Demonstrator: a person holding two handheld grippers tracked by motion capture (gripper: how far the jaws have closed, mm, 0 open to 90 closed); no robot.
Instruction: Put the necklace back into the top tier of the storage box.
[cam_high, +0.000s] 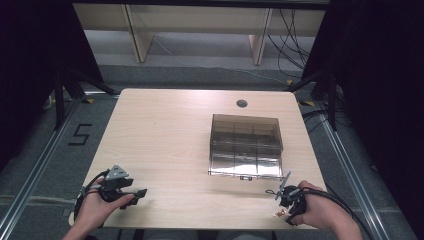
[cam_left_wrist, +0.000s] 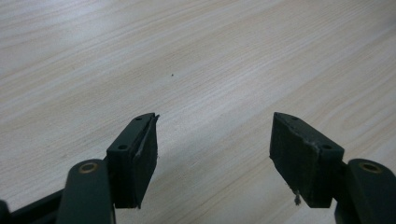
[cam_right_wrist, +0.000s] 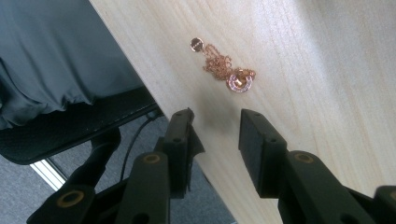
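Jaws of both grippers spread, nothing between; smoked compartment box (cam_high: 245, 146) closed (contents unreadable); gold necklace (cam_right_wrist: 224, 65) on worktop (cam_high: 165, 135).

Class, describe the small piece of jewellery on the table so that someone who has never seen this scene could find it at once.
Start at the pale wooden table and go to its near edge on the person's right, in front of the smoky clear plastic box. There, just ahead of the right hand-held gripper, lies a rose-gold chain necklace. Bunched, with a ring pendant and small round tag, it is the table's tiniest, only shiny item.
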